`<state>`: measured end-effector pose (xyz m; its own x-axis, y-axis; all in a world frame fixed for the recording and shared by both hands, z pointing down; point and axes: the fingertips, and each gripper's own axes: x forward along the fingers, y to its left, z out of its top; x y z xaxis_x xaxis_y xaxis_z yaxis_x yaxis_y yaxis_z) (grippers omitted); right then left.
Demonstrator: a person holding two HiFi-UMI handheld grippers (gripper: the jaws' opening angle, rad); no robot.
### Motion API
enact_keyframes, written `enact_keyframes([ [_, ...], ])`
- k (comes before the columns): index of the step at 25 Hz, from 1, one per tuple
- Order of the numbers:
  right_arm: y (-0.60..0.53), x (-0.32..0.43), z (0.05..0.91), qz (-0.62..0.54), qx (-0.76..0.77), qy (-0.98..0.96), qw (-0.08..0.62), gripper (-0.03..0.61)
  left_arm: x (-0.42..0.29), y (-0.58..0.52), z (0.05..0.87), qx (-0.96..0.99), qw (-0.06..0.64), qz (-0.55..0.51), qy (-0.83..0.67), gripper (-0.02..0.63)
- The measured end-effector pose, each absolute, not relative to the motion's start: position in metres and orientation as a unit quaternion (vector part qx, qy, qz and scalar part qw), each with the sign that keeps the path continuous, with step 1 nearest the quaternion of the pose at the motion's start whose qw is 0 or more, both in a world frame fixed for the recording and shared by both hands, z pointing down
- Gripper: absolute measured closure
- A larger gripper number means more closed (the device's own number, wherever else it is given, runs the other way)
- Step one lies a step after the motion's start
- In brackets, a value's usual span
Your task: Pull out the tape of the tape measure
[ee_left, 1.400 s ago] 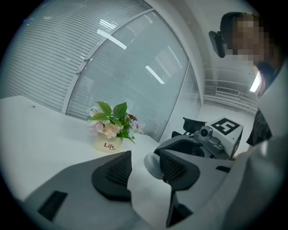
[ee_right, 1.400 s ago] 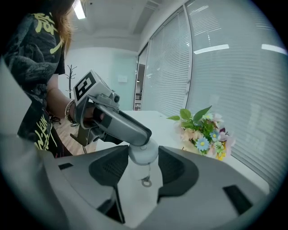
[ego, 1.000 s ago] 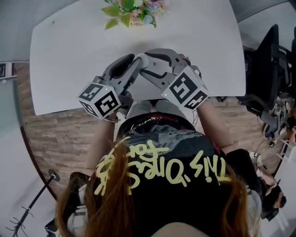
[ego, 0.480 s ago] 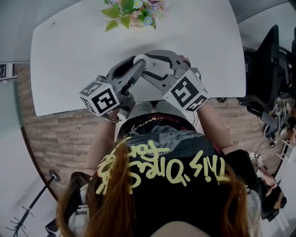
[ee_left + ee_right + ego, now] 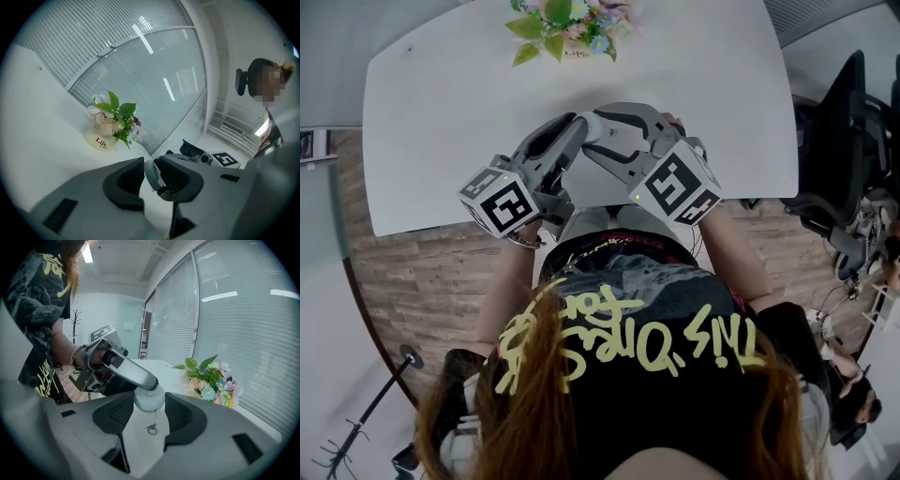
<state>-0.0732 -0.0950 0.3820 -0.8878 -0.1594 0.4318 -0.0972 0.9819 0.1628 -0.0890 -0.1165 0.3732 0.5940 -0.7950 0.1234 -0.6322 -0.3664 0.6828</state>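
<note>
White table [image 5: 441,112] with a flower pot [image 5: 567,23], wood-plank floor [image 5: 422,272], black office chair [image 5: 839,150], blind-covered glass walls [image 5: 234,310].

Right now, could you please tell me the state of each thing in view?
Tape measure: held over the table, no tape drawn out.
Right gripper: fingers shut on the tape measure.
Left gripper: fingers have just been closing, now pinching its edge.
Flower pot: upright on the table.

Smooth tape measure [image 5: 149,399] (plastic, seemingly)
</note>
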Motion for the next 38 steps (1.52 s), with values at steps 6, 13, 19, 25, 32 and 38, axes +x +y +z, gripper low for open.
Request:
enact_keyframes([
  [6,-0.098,-0.070,0.383,-0.061,0.076,-0.966,0.238,0.365,-0.085,-0.115,0.373,0.822,0.360,-0.109,-0.427,0.507],
  [13,-0.101,-0.073,0.379,-0.070,0.079,-0.965,0.239,0.365,-0.087,-0.116,0.374,0.816,0.368,-0.125,-0.428,0.525],
  [19,-0.101,-0.074,0.379,-0.073,0.079,-0.965,0.239,0.365,-0.087,-0.117,0.374,0.814,0.372,-0.143,-0.423,0.532],
  [25,-0.100,-0.074,0.375,-0.089,0.090,-0.958,0.256,0.364,-0.089,-0.116,0.368,0.820,0.355,-0.146,-0.425,0.543],
  [32,-0.100,-0.077,0.380,-0.091,0.081,-0.951,0.282,0.365,-0.090,-0.116,0.372,0.823,0.350,-0.122,-0.431,0.552],
  [38,-0.101,-0.081,0.367,-0.083,0.079,-0.965,0.235,0.365,-0.095,-0.119,0.364,0.800,0.401,-0.209,-0.394,0.557],
])
